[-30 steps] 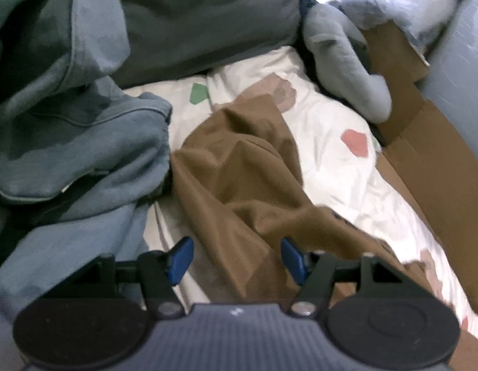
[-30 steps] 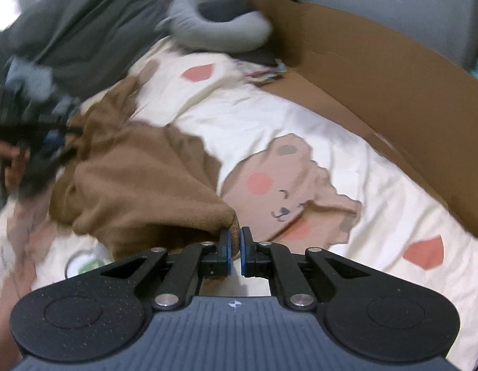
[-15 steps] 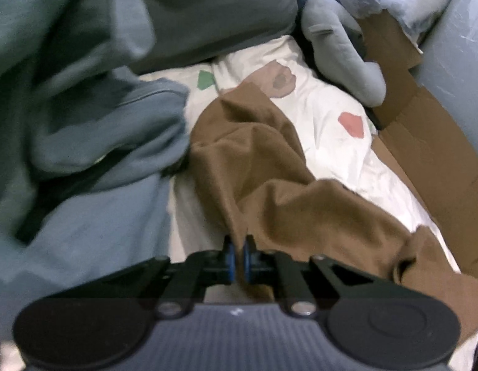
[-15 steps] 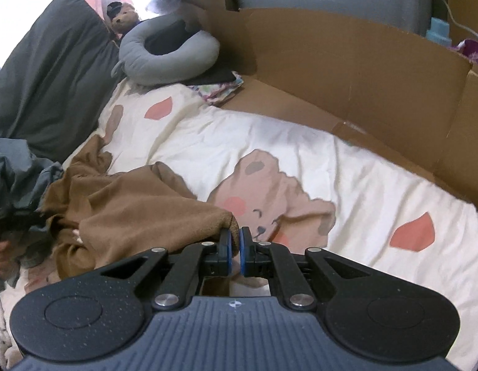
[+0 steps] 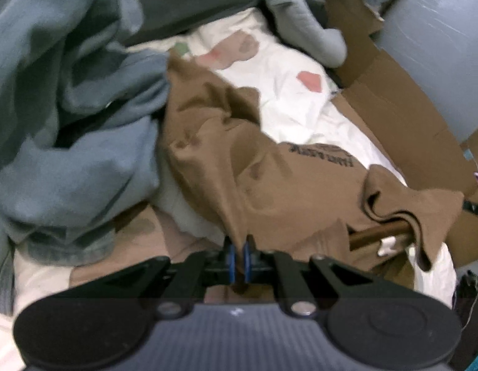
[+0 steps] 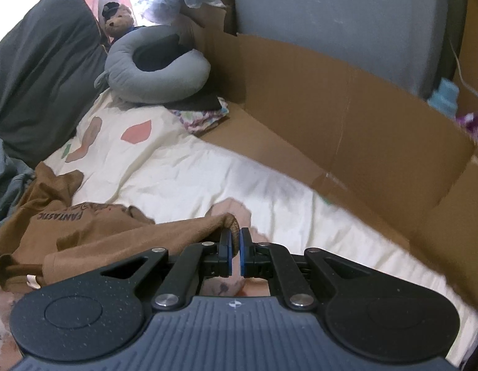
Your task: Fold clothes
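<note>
Now | left gripper (image 5: pixel 238 258), right gripper (image 6: pixel 235 252): both clamped on soft, creased brown shirt (image 5: pixel 239 167)

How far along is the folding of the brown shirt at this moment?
Early. Done: both grippers have hold of the brown shirt, the left gripper shut on one edge, the right gripper shut on another. In hand: the shirt hangs crumpled between them over the white bedsheet, not yet spread flat. Left: flattening it, every fold, and the blue-grey garments piled beside it, still unfolded.
</note>
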`<action>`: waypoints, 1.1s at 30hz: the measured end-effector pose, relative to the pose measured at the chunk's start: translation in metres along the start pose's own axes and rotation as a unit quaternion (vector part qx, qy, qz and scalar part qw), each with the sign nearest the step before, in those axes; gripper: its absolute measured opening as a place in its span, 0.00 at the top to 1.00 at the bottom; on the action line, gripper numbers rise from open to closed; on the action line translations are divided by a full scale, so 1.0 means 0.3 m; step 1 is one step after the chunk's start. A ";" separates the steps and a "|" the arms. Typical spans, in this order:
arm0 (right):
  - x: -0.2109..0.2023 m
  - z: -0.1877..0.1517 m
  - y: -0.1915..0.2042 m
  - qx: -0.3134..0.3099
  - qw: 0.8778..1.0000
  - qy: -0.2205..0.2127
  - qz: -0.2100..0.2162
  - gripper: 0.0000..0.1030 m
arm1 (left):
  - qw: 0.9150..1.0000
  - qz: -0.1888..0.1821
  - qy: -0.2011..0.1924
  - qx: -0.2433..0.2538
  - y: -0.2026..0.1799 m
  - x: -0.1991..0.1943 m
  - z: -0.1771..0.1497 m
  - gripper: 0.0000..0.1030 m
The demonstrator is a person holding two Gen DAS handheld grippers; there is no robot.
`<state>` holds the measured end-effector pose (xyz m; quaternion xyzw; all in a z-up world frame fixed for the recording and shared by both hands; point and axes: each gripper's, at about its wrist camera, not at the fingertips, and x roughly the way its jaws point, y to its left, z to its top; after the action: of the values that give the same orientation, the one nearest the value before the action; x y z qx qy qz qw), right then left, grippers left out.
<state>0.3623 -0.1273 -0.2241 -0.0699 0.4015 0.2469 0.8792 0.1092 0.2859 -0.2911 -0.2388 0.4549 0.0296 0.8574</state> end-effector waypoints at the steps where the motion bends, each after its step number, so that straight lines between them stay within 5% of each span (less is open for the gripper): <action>1: 0.004 0.016 0.000 -0.004 1.000 -0.001 -0.005 0.98 | 1.000 -0.009 -0.003 -0.002 -0.006 -0.005 0.005 0.94; 12: 0.089 0.186 -0.056 -0.028 0.998 0.004 -0.050 0.98 | 0.991 -0.103 0.074 0.046 -0.182 0.009 -0.052 0.94; 28: 0.216 0.406 -0.003 -0.082 0.994 0.016 -0.076 0.98 | 0.937 -0.254 0.185 0.151 -0.578 0.176 -0.115 0.95; 33: 0.262 0.465 0.018 -0.096 0.992 0.032 -0.078 0.97 | 0.933 -0.273 0.197 0.130 -0.649 0.212 -0.147 0.95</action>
<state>0.4969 -0.0481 -0.1887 -0.1927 0.3969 0.2130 0.8718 0.1647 0.0839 -0.2880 -0.2415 0.5317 -0.3123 0.7493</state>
